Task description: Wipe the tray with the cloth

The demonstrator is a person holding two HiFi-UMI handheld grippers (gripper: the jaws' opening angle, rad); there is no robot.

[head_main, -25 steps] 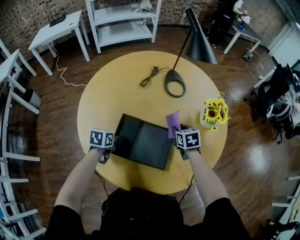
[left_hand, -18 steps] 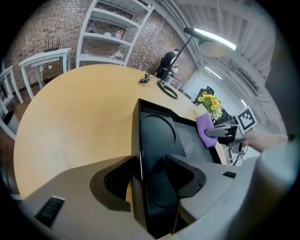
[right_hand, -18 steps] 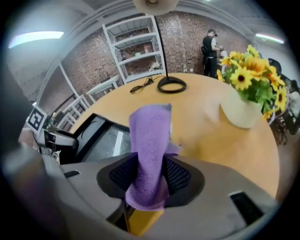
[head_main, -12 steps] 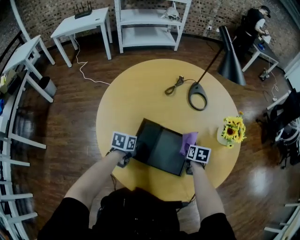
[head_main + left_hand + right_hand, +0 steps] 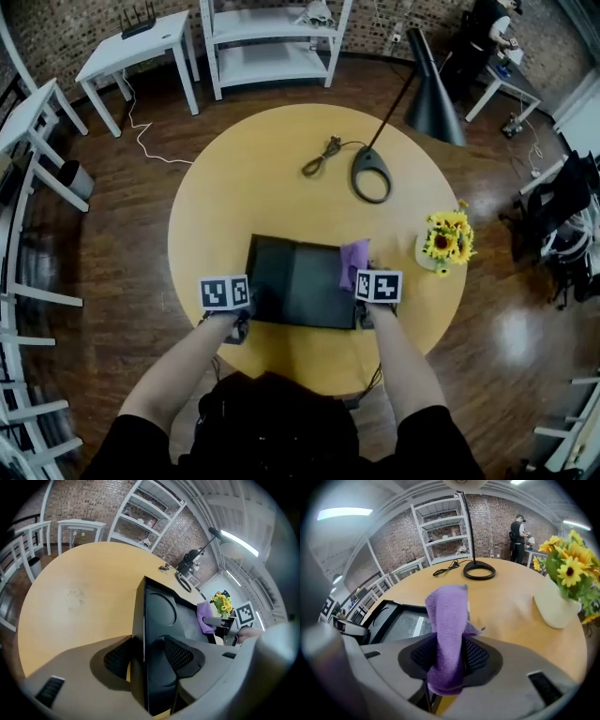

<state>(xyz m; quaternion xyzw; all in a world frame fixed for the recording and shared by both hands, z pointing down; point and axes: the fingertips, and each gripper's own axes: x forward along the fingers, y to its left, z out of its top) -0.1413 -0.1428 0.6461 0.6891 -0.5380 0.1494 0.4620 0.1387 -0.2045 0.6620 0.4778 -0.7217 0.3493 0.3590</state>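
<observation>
The round table [image 5: 281, 169] carries everything, and the black tray [image 5: 295, 281] lies on its near side, just in front of the person. The tray's long axis runs sideways, from one hand to the other. Beyond the tray's far edge stands the lamp [image 5: 372, 175], and off its right end, well apart, the vase of sunflowers [image 5: 442, 239]. The left gripper [image 5: 149, 648] is at the tray's left end. Its jaws stand nearly at their widest after easing in a little, and they straddle the upright rim without visibly pinching it. The right gripper [image 5: 449, 656] is at the tray's right end. Its jaws have just been closing and now clamp the purple cloth [image 5: 353, 262], whose free end sticks out past the fingertips over the tray's right rim. The coming wipe turns on this: the bare tray floor lies wholly to the left of the cloth, along the long axis. The right hand probably needs to lower the cloth and draw it toward the left gripper, while that gripper likely firms up on the rim to steady the tray.
</observation>
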